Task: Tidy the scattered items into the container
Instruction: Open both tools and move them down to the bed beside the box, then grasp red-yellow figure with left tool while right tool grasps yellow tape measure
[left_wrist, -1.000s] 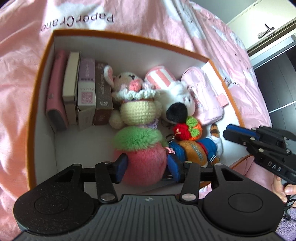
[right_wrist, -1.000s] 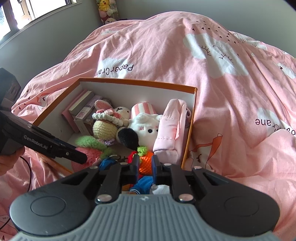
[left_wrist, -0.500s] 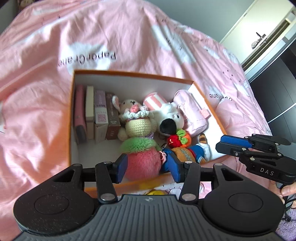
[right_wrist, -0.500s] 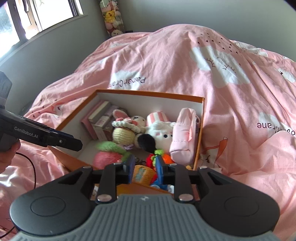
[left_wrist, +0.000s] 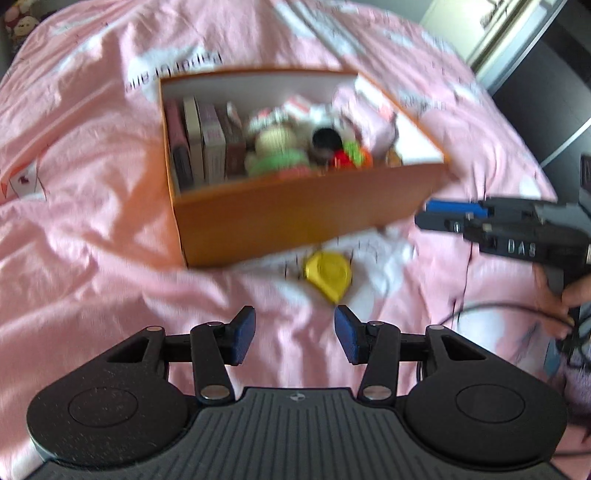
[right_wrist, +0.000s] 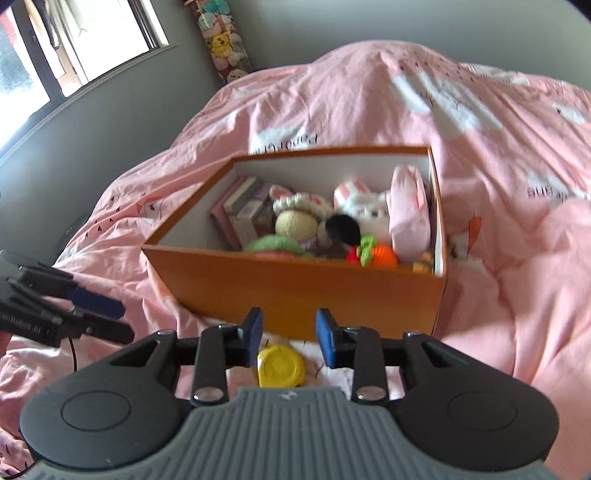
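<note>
Both grippers have withdrawn from the orange box since the earlier frames, when their jaws hung over the toys inside; they now sit in front of its near wall. Left gripper (left_wrist: 294, 339): jaws released, spread wide, holding nothing. Right gripper (right_wrist: 289, 334): jaws released with a narrower gap, also holding nothing.

Just ahead of the left jaws, slightly toward the right finger, a yellow disc (left_wrist: 327, 274) lies on the pink duvet (left_wrist: 74, 221). Seen from the right wrist, the same disc (right_wrist: 280, 369) lies below and between the right jaws, not touched by either finger.

Beyond the disc stands the orange box (right_wrist: 295, 291), its near wall close behind it. Inside, a row of books (right_wrist: 240, 210) stands at the left; plush toys (right_wrist: 303, 221) fill the middle; a pink pouch (right_wrist: 408, 218) stands upright against the right wall. A window (right_wrist: 74, 48) lies far left of the right jaws.
</note>
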